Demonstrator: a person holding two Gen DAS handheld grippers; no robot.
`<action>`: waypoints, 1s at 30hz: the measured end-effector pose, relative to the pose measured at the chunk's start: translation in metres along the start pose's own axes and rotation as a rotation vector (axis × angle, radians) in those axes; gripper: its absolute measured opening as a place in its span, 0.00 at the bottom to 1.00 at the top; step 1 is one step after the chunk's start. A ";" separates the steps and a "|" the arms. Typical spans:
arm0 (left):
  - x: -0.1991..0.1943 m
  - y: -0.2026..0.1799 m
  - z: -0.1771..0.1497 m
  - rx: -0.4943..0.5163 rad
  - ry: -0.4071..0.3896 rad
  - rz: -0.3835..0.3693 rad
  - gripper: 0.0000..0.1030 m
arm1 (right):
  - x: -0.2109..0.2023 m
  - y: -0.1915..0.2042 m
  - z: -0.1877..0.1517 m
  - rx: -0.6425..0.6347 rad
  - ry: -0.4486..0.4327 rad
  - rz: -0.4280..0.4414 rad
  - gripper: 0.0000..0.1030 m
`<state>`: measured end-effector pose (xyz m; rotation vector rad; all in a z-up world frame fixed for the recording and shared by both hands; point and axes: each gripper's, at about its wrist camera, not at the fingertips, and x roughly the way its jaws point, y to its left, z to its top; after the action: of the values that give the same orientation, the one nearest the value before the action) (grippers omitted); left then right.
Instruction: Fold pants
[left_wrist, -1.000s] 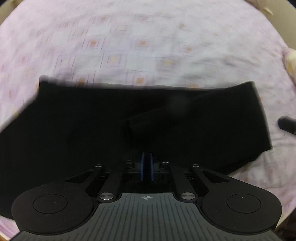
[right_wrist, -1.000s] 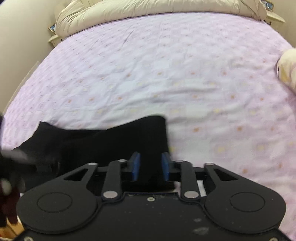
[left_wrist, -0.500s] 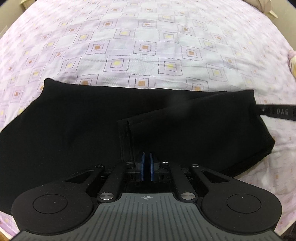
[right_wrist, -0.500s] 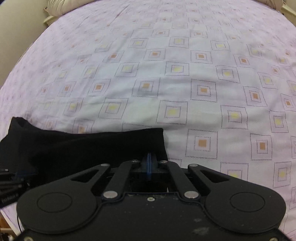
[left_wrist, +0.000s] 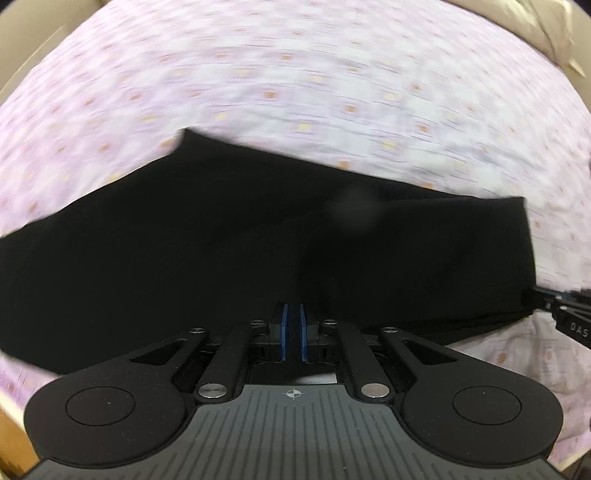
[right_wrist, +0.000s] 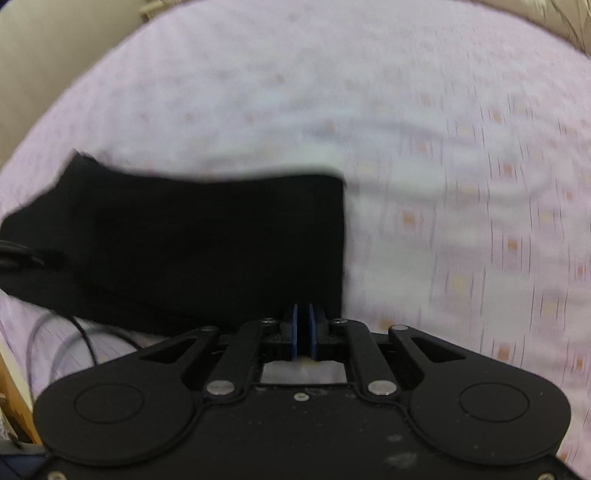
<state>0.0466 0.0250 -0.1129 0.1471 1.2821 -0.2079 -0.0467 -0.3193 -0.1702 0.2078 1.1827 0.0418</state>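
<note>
Black pants (left_wrist: 184, 240) lie folded lengthwise across a pale purple patterned bed sheet (left_wrist: 295, 92). My left gripper (left_wrist: 291, 314) is shut on the pants' near edge, with black cloth between its blue pads. In the right wrist view the pants (right_wrist: 203, 240) end in a straight edge on the right. My right gripper (right_wrist: 303, 308) sits at that end's near corner. Its jaws are opening slightly, and dark cloth still fills the narrow gap between the pads. Each gripper shows at the edge of the other's view: the right gripper (left_wrist: 569, 317) and the left gripper (right_wrist: 14, 254).
A beige duvet (left_wrist: 546, 33) is bunched at the far side of the bed. A black cable (right_wrist: 74, 332) loops on the sheet near the front left, beside the wooden bed frame (right_wrist: 14, 398). Both views are blurred.
The right gripper went from wide open over the pants' end to pads together. The pants now look larger and nearer in the right view. The left view has tilted and blurred.
</note>
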 end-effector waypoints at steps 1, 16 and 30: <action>-0.004 0.007 -0.003 -0.016 -0.003 0.012 0.08 | 0.000 -0.003 -0.002 0.017 -0.011 0.006 0.07; -0.038 0.133 -0.030 -0.212 -0.047 0.097 0.08 | -0.030 0.124 0.044 -0.076 -0.182 0.176 0.19; -0.031 0.252 -0.030 -0.184 -0.137 -0.127 0.10 | 0.071 0.295 0.123 -0.172 -0.102 0.118 0.19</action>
<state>0.0698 0.2783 -0.0930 -0.1046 1.1686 -0.2039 0.1163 -0.0376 -0.1362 0.1260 1.0581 0.2335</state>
